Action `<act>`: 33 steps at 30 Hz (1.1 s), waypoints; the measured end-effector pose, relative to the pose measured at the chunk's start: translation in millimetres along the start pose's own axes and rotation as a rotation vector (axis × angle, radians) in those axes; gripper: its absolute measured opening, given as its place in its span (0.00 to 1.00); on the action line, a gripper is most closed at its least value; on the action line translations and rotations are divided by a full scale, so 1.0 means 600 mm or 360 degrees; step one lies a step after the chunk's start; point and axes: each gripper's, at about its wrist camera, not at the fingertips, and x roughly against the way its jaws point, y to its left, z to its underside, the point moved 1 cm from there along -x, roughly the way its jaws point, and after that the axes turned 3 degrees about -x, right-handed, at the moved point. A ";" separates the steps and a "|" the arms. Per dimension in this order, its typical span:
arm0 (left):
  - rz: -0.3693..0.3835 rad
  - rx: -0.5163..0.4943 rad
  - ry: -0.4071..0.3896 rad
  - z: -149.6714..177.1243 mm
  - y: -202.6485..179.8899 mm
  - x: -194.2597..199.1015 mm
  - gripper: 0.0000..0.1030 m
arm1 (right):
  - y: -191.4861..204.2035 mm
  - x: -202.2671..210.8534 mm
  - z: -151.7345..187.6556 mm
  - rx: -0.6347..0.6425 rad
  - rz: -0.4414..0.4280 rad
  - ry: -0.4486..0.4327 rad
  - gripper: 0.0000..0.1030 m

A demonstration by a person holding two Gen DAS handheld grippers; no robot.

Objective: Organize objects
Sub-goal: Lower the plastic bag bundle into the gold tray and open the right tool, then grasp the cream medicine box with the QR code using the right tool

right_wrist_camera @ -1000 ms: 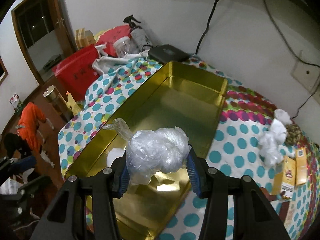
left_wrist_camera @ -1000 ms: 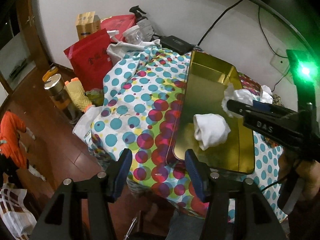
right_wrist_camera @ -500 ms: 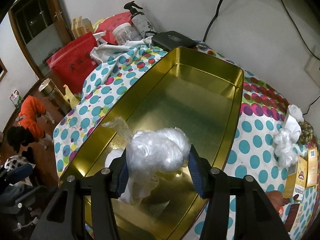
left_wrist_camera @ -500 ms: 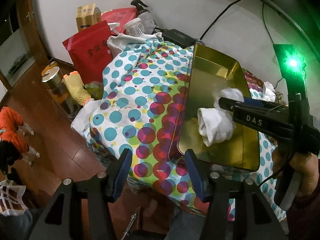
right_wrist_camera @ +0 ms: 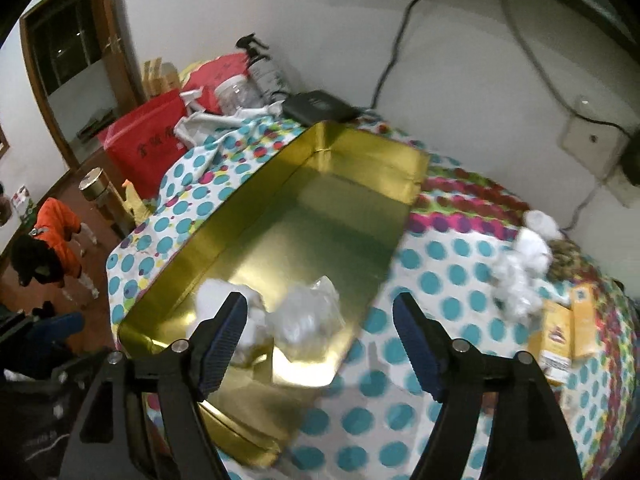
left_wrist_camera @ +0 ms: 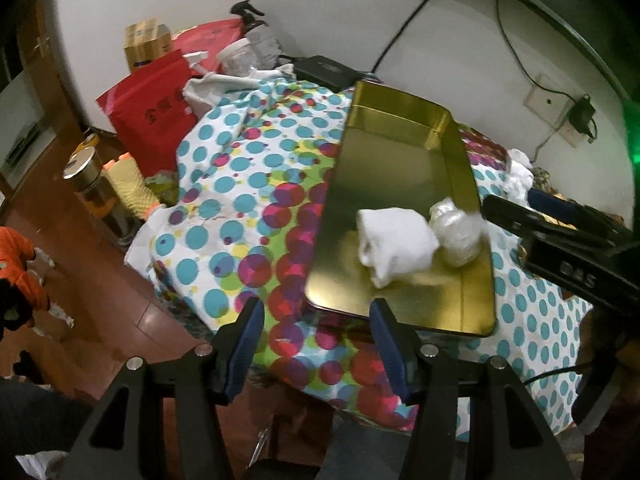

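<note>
We see a table under a polka-dot cloth (left_wrist_camera: 240, 208), pushed against a white wall (right_wrist_camera: 460, 60) with a cable (right_wrist_camera: 396, 40) running up it. Along the far edge the cloth is crowded by a red bag (left_wrist_camera: 156, 120), a cardboard box (left_wrist_camera: 146, 42), a spray bottle (right_wrist_camera: 260, 68), a clear jar (right_wrist_camera: 236, 94) and a flat black device (right_wrist_camera: 320, 106). The long gold tray (right_wrist_camera: 320, 208) lies lengthwise across the cloth, mostly bare. At its near end rest a folded white cloth (left_wrist_camera: 394, 244) and, touching it on the right, a crumpled clear plastic bag (left_wrist_camera: 456, 234). To the right of the tray, apart from it, sit a heap of white crumpled wads (right_wrist_camera: 524, 268) and some yellow packets (right_wrist_camera: 568, 332) near the table edge. On the floor to the left stand a glass bottle with a metal lid (left_wrist_camera: 96, 196) and a dog in an orange coat (right_wrist_camera: 52, 240).

Our right gripper (right_wrist_camera: 320, 344) hangs over the tray's near right corner, its jaws opening, the plastic bag lying loose below and between them, not pressed by either pad. Our left gripper (left_wrist_camera: 316, 344) hovers off the near table edge, jaws parted, holding nothing
</note>
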 end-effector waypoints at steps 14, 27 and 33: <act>0.0125 -0.0195 -0.0001 -0.009 -0.109 0.002 0.55 | -0.164 0.116 0.107 -0.0170 0.0376 -0.0059 0.72; 0.0127 -0.0323 0.0043 -0.008 -0.179 -0.009 0.55 | -0.290 0.090 0.179 -0.0437 0.0443 0.0026 0.72; 0.0119 -0.0362 0.0068 -0.010 -0.201 -0.020 0.55 | -0.308 0.062 0.181 -0.0467 0.0463 0.0030 0.71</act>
